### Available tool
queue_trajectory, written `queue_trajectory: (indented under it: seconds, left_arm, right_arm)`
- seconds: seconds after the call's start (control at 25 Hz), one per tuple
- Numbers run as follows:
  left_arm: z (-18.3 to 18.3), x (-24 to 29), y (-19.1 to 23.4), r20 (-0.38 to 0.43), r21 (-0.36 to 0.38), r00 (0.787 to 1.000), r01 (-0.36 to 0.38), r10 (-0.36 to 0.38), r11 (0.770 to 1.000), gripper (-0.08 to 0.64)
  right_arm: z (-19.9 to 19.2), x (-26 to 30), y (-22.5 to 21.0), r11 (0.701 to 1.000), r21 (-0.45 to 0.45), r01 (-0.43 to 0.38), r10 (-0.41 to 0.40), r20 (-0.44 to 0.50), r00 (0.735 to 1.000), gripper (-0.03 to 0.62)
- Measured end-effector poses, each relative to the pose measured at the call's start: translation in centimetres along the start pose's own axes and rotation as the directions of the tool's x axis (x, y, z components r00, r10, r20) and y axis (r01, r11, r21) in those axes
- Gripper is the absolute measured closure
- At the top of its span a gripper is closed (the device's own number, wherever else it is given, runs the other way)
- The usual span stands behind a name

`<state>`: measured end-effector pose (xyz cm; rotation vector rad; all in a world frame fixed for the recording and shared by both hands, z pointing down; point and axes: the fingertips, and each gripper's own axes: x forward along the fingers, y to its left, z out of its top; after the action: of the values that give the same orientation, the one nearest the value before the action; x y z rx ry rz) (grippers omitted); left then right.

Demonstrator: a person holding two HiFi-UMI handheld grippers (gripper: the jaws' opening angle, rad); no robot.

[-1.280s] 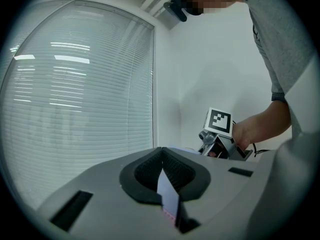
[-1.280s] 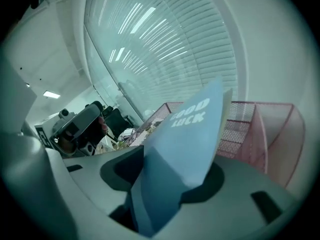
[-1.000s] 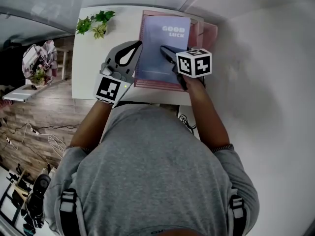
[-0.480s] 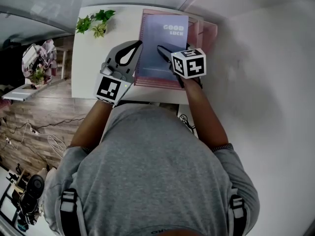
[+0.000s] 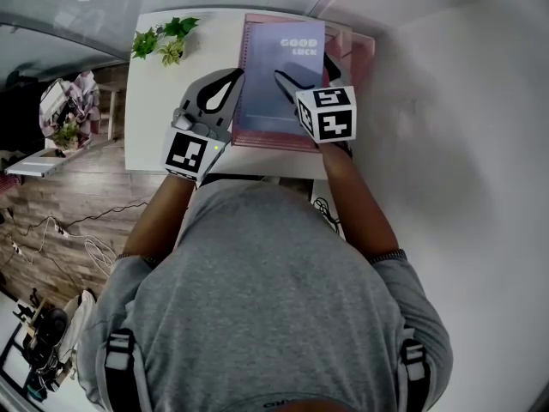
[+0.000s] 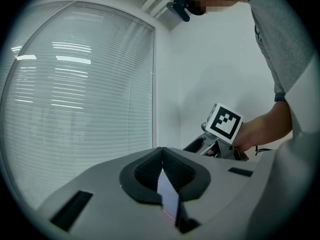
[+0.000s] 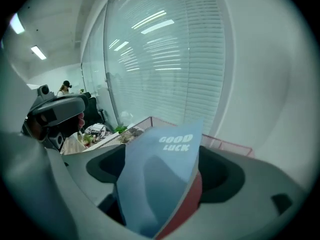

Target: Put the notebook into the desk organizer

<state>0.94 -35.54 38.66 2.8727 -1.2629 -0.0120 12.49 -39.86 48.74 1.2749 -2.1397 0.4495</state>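
Note:
A blue notebook printed "GOOD LUCK" lies over the pink wire desk organizer at the back of the white table. My left gripper is shut on the notebook's left edge, and that thin edge shows pinched between its pads. My right gripper reaches over the notebook's near right part. Its jaws are opening and stand wide, with the blue cover and a red underside between them, clear of the pads. The organizer's mesh rim shows behind the cover.
A small green plant stands at the table's back left corner. A white wall runs along the right, and a blind-covered window is behind the table. Wooden floor with cables and a side shelf lies to the left.
The right gripper's marker cube has shifted a little left and nearer, and its jaws have spread. The notebook has slid slightly further back over the organizer. The left gripper has kept its grip.

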Motion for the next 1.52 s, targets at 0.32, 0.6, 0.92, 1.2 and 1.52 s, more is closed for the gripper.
queue_trajectory:
  seconds: [0.32,0.6,0.92,1.2,1.52]
  left_arm:
    - [1.3,-0.6,-0.4,0.026,0.012,1.000,-0.012,0.011,1.000,0.540]
    - [3.6,-1.3,-2.4,0.046,0.045,0.999,-0.004,0.002,0.999,0.540]
    - [5.8,-3.2,-6.0,0.075,0.053,0.997,0.002,-0.006,0.999,0.540]
    - [6.1,-5.0,-9.5,0.081,0.080,0.997,0.013,-0.019,0.997,0.540]
    - [6.5,-7.4,-12.8,0.094,0.076,0.995,0.017,-0.024,0.997,0.540]
  right_arm:
    - [5.9,-6.3,0.1,0.994,-0.102,-0.032,0.063,0.315,0.947,0.120]
    - [7.4,-12.9,1.5,0.986,-0.137,-0.090,0.146,0.487,0.861,0.191]
    - [5.8,-18.7,3.3,0.980,-0.181,-0.079,0.174,0.602,0.779,0.441]
    - [2.7,-21.4,3.9,0.981,-0.184,-0.056,0.160,0.621,0.767,0.582]
    - [0.2,-24.7,5.4,0.980,-0.196,-0.030,0.154,0.659,0.737,0.586]
